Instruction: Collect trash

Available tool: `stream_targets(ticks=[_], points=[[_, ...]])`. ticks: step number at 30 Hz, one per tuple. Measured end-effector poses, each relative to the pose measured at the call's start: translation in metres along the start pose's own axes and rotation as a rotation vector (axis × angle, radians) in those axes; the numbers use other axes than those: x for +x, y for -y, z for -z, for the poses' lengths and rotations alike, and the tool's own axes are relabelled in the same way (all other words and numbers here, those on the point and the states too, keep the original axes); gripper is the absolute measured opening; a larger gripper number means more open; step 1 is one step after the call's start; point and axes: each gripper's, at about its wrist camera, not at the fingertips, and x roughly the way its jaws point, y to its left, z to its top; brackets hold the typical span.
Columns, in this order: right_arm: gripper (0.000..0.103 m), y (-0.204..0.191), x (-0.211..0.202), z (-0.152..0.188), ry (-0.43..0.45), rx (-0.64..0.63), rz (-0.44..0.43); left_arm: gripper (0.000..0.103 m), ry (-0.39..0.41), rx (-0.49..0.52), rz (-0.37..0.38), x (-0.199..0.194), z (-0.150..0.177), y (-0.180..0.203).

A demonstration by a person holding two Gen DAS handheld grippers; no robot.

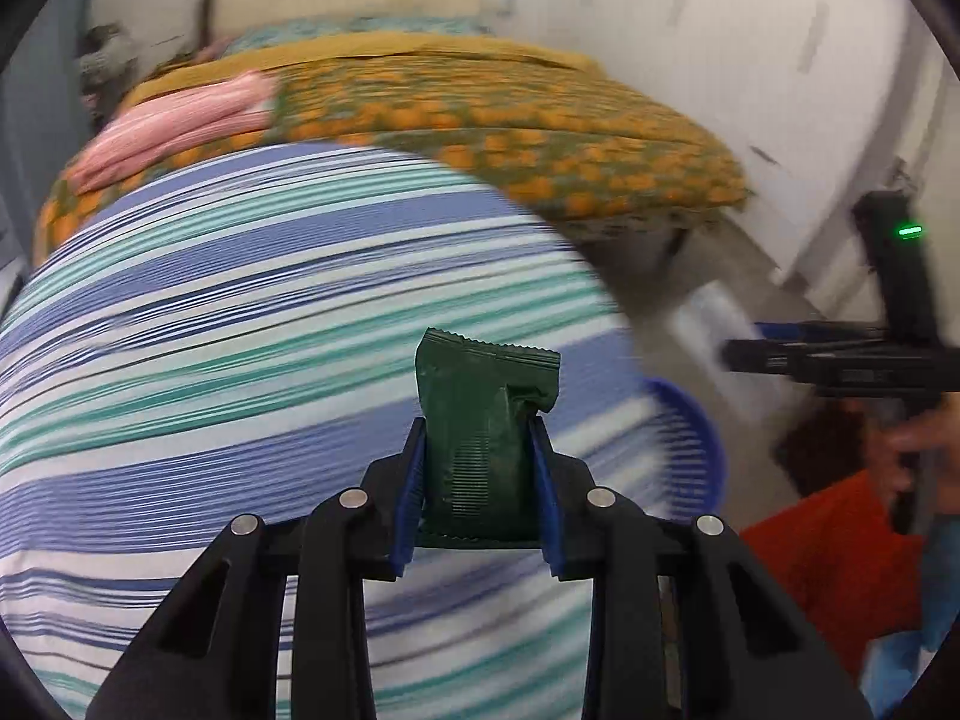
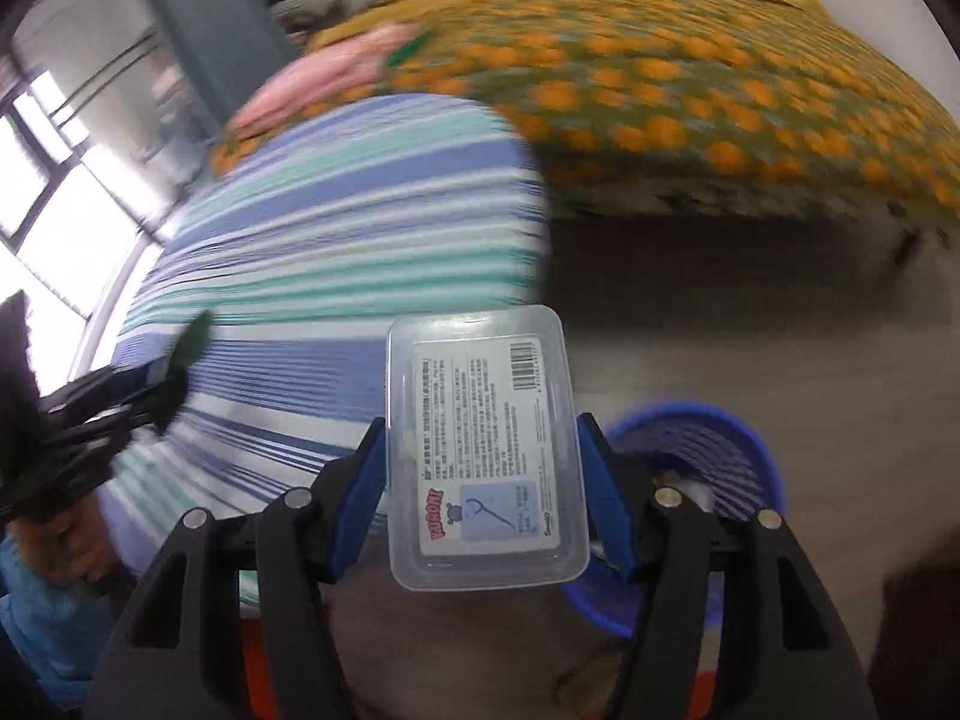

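Your left tool [image 1: 478, 468] is clamped on a green wrapper [image 1: 487, 420] above the striped bed [image 1: 240, 300]; your right tool [image 2: 480, 492] grips a clear box [image 2: 483, 450] near the blue bin [image 2: 708, 468] on the floor. You seem mid-carry; next, bring both over the bin and release.

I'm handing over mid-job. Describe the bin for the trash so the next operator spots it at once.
Start at the bed with the blue, teal and white striped cover. On the bare floor off its near corner stands a round blue slatted basket. It is the only blue open container on the floor, just beyond the clear box in the right claw.
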Motion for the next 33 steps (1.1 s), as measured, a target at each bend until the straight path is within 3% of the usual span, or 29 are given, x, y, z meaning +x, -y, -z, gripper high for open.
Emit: stream_targets(ticks=[5, 10, 14, 19, 20, 21, 24, 26, 28, 33], points=[[0.060, 0.080, 0.007, 0.038, -0.029, 0.135, 0.128, 0.031, -0.056, 0.093, 0.151, 0.035, -0.006, 0.100], [0.060, 0.143, 0.021, 0.064, -0.028, 0.284, 0.184, 0.031, -0.156, 0.151, 0.191, 0.097, 0.003, 0.171], [0.060, 0.169, 0.030, 0.076, -0.033, 0.362, 0.166, 0.032, -0.225, 0.168, 0.155, 0.153, 0.012, 0.195], [0.063, 0.188, 0.043, 0.081, -0.030, 0.435, 0.098, 0.034, -0.249, 0.167, 0.109, 0.208, 0.012, 0.203], [0.077, 0.193, 0.044, 0.083, -0.023, 0.461, 0.081, 0.036, -0.255, 0.161, 0.104, 0.216, 0.012, 0.203], [0.084, 0.199, 0.043, 0.086, -0.001, 0.500, 0.075, 0.038, -0.258, 0.158, 0.103, 0.220, 0.012, 0.203], [0.086, 0.210, 0.026, 0.091, 0.053, 0.556, 0.089, 0.058, -0.225, 0.159, 0.110, 0.211, 0.011, 0.203], [0.090, 0.212, 0.013, 0.092, 0.086, 0.559, 0.108, 0.083, -0.157, 0.163, 0.111, 0.196, 0.010, 0.203], [0.092, 0.210, -0.005, 0.095, 0.123, 0.550, 0.127, 0.092, -0.084, 0.170, 0.057, 0.175, 0.007, 0.203], [0.099, 0.199, -0.040, 0.103, 0.212, 0.546, 0.132, 0.098, 0.031, 0.163, -0.023, 0.130, 0.004, 0.203]])
